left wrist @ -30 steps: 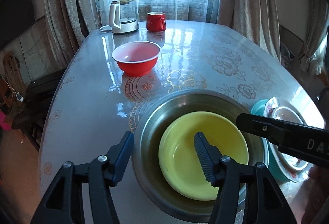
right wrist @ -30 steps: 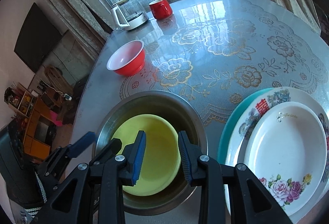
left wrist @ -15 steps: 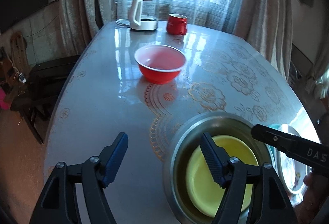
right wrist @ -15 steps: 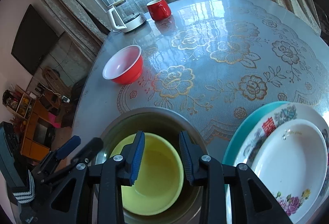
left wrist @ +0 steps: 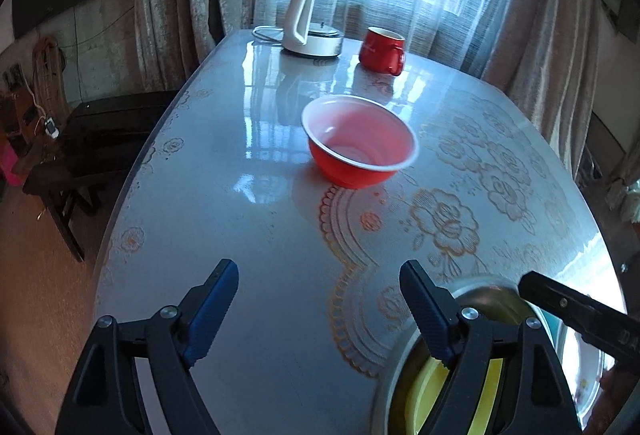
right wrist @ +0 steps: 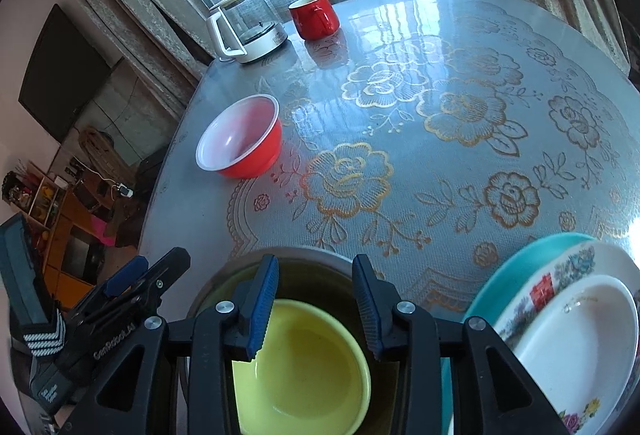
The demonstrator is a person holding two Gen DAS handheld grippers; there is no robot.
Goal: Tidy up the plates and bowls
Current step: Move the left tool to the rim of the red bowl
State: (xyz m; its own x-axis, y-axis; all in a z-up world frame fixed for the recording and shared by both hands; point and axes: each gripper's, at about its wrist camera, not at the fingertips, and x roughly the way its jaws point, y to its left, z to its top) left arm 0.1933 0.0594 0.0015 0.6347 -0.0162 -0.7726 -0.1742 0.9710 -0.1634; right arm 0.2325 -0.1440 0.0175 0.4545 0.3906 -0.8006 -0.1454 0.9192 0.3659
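Left gripper point(left wrist: 318, 309): jaws spread wide and empty, held over bare counter; its right finger overlaps the rim of the steel basin in the left wrist view.
Right gripper point(right wrist: 314, 309): jaws apart with nothing between them, poised above the yellow bowl.
Red plastic bowl with white inside point(left wrist: 359, 139): stands upright and alone on the counter, well ahead of the left gripper and slightly to its right; well apart from both grippers.
Round stainless-steel basin point(right wrist: 304, 255): sits at the near edge of the counter, directly beneath the right gripper.
Shallow yellow bowl point(right wrist: 304, 367): nested inside the steel basin, right below the right gripper's fingers.
Plate stack: a teal plate point(right wrist: 516, 267) at the bottom, a flower-patterned white plate point(right wrist: 568, 267) on it, and a plain white dish point(right wrist: 576, 335) on top, just right of the basin.
Counter point(right wrist: 440, 139): glossy grey oval top with gold rose print.
Far end: a red ceramic mug point(left wrist: 382, 50) stands beside a white-handled glass kettle point(left wrist: 316, 21), near the curtained window.
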